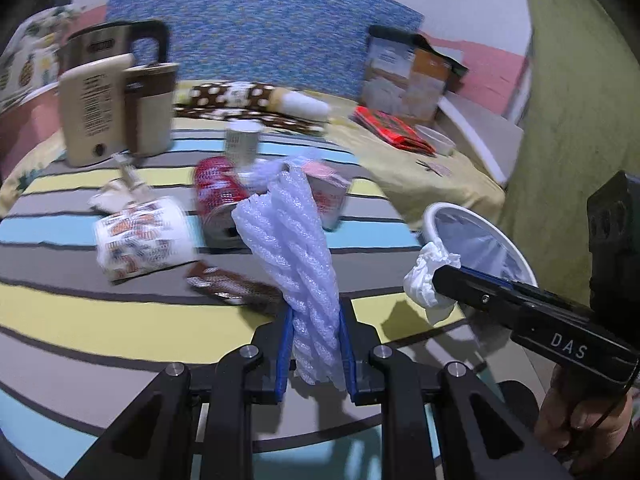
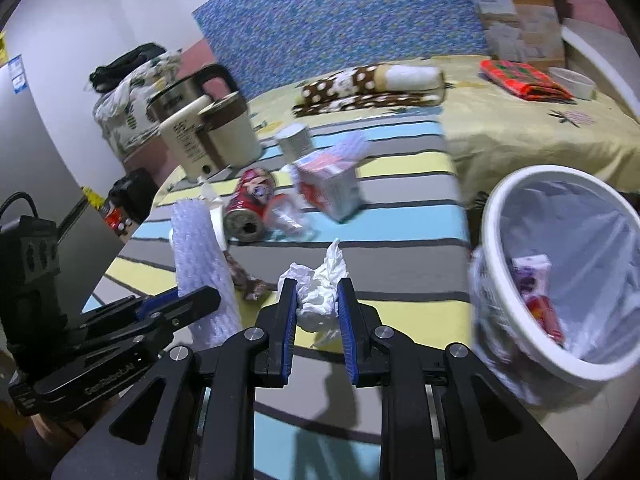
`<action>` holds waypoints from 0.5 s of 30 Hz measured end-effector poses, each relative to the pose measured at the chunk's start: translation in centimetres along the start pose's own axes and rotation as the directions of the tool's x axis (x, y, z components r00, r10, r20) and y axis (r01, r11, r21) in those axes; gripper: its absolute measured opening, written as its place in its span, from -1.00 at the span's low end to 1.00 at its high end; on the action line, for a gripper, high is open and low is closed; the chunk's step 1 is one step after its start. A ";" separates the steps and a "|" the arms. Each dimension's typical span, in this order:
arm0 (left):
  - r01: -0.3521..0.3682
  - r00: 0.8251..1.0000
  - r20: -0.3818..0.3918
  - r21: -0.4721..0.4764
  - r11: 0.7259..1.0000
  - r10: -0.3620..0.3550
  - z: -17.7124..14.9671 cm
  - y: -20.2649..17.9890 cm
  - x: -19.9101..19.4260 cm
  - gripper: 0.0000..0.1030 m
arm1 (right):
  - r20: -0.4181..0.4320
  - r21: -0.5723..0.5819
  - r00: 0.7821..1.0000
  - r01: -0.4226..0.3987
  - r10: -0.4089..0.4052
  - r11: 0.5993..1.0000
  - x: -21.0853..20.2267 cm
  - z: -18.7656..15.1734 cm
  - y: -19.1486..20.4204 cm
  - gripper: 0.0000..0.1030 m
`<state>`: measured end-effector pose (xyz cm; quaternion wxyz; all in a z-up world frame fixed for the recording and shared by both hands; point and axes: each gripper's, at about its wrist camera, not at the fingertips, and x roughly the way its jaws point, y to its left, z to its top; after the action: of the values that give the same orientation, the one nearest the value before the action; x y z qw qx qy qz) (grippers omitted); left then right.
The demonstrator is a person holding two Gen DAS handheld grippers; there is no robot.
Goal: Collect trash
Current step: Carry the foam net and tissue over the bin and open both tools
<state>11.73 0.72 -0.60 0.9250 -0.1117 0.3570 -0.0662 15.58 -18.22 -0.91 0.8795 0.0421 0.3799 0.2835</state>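
Observation:
My left gripper [image 1: 314, 312] is shut on a white foam net sleeve [image 1: 296, 248] that sticks up from its blue pads. My right gripper [image 2: 317, 300] is shut on a crumpled white tissue [image 2: 318, 288], raised over the striped cloth. In the left wrist view the right gripper [image 1: 434, 280] with the tissue [image 1: 426, 280] hangs next to the white bin [image 1: 520, 256]. The bin [image 2: 496, 216], lined with a clear bag, holds a few wrappers and stands to the right. A red can [image 1: 218, 196], a small carton [image 1: 326, 192], a printed cup [image 1: 144, 240] and a brown wrapper [image 1: 232, 286] lie on the cloth.
A beige and brown kettle [image 1: 116, 108] stands at the back left, with a paper cup [image 1: 242, 142] behind the can. A dotted brown cloth roll [image 1: 248, 100], a red packet [image 1: 390, 128] and a cardboard box [image 1: 408, 76] sit on the yellow cloth farther back. A person's hand [image 1: 580, 408] holds the right gripper.

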 end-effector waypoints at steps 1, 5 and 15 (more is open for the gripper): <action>0.008 1.000 -0.001 0.011 1.000 -0.008 0.1 -0.6 0.2 -0.58 | 0.006 0.007 1.000 0.008 -0.008 1.000 -0.3 -0.1 -0.3 -0.57; 0.049 0.999 -0.009 0.054 0.997 -0.048 0.5 -3.2 0.9 -0.58 | 0.031 0.040 0.998 0.046 -0.047 0.998 -1.6 -0.3 -2.3 -0.57; 0.151 0.988 -0.034 0.161 0.975 -0.148 1.7 -9.2 3.1 -0.58 | 0.075 0.148 0.982 0.160 -0.172 0.976 -4.5 -0.9 -7.6 -0.57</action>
<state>14.74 -8.53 0.95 0.9196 -0.0617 0.3509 -0.1658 16.07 -27.09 -0.83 0.9106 0.0847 0.3624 0.1795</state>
